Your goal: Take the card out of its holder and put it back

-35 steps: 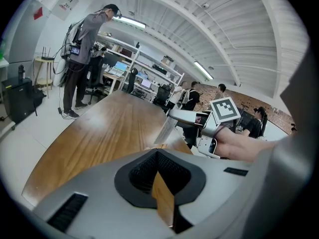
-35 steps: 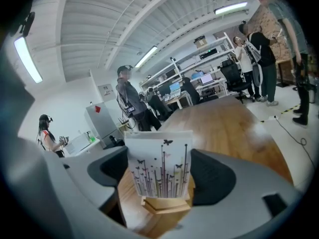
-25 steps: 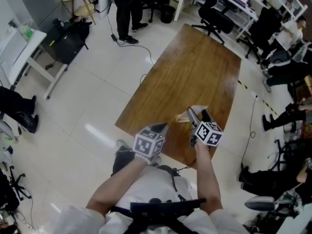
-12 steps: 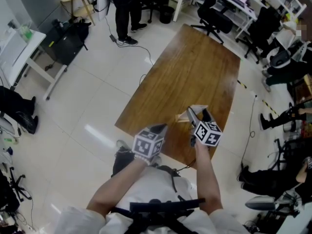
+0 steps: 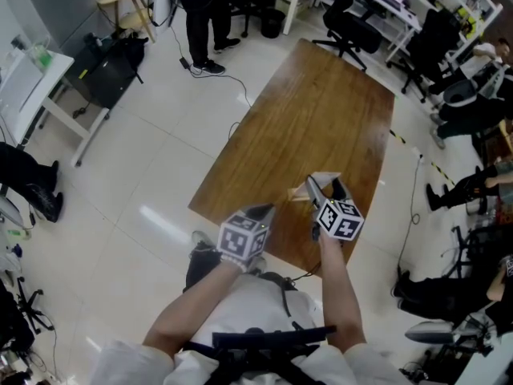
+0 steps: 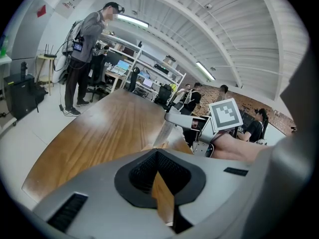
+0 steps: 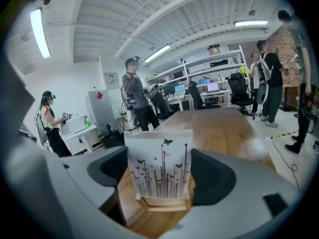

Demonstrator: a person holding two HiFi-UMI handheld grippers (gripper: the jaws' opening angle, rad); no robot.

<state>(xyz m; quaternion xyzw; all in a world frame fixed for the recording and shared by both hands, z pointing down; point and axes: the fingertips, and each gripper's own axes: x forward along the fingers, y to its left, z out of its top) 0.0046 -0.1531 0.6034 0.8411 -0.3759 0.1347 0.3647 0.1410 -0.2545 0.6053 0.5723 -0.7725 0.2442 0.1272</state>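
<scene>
Wooden holder: it sits low between my right jaws, on the brown desk, with its slot facing me.
Card: white, printed with butterflies and thin stems. It stands upright in the slot, centred between the right jaws.
Left gripper: the jaws are together on a thin tan slab of wood. I judge this to be an edge of the holder, pinned to steady it.
Right gripper: the jaws are apart, one pad beside each side edge of the card. I cannot tell whether the pads touch the card.
Step in hand: I read it as closing on the card so it can be drawn out of the slot.
How to do it well: I should squeeze gently, because the card looks thin and could bow. The pull should go straight up along the slot, not sideways. The left jaws need a firm clamp so the holder does not lift or tip with the card.
</scene>
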